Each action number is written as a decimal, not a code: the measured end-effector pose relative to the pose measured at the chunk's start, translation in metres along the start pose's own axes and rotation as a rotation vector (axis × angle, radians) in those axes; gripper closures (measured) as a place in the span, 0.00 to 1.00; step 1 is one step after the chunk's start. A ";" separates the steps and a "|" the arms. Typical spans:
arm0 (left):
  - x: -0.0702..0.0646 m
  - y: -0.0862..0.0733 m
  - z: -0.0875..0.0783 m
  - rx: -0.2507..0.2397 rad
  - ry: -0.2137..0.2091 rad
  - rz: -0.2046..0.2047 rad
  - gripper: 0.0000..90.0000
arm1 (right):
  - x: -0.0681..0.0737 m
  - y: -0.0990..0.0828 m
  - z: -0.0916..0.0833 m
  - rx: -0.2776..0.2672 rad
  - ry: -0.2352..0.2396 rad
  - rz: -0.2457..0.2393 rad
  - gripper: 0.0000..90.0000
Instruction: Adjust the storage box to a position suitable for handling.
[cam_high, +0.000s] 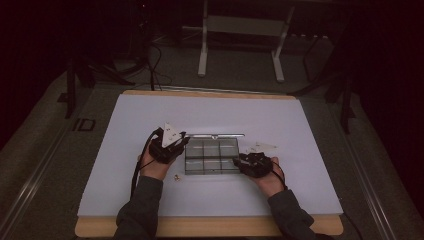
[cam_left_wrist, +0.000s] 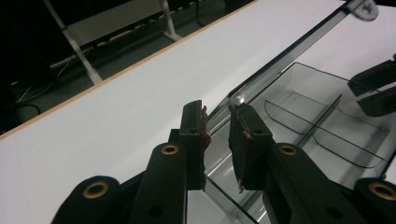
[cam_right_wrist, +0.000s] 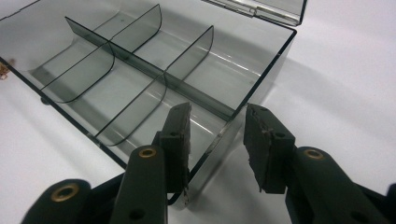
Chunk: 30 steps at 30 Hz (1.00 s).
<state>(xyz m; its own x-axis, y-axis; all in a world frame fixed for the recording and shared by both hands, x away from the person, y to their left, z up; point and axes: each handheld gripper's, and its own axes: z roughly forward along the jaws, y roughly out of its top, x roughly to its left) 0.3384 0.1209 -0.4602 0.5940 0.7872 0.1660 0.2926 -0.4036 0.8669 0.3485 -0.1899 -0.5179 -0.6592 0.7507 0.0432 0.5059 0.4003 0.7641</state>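
A smoky clear compartment box (cam_high: 212, 156) (cam_left_wrist: 322, 121) (cam_right_wrist: 140, 70) lies mid-table, its lid (cam_high: 215, 135) (cam_left_wrist: 289, 51) standing up at the back. Its compartments look empty. My left gripper (cam_high: 183, 143) (cam_left_wrist: 218, 112) is at the box's back-left corner, jaws straddling the thin left wall with light between the pads. My right gripper (cam_high: 239, 161) (cam_right_wrist: 217, 112) (cam_left_wrist: 357, 92) is at the front-right corner. One of its jaws is inside the box and the other outside, well apart from the right wall between them.
Several small pale pieces (cam_high: 260, 147) lie on the white table top (cam_high: 150, 115) just right of the box, and one small piece (cam_high: 177, 177) lies near its front-left corner. A metal stand (cam_high: 240, 25) is on the floor beyond the table.
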 end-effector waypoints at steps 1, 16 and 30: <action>0.001 0.000 0.002 -0.001 0.000 -0.005 0.84 | 0.000 0.000 0.000 0.001 0.000 0.001 0.69; 0.016 0.004 0.021 0.013 -0.002 -0.043 0.84 | 0.008 -0.002 -0.002 -0.002 -0.030 -0.009 0.69; 0.023 0.004 0.028 -0.002 -0.008 -0.061 0.84 | 0.010 -0.002 -0.002 -0.004 -0.025 -0.007 0.68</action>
<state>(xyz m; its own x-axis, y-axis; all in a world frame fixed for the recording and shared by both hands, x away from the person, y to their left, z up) 0.3743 0.1246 -0.4654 0.5813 0.8064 0.1088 0.3270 -0.3539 0.8763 0.3396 -0.1845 -0.5176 -0.6487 0.7607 0.0219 0.4989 0.4034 0.7670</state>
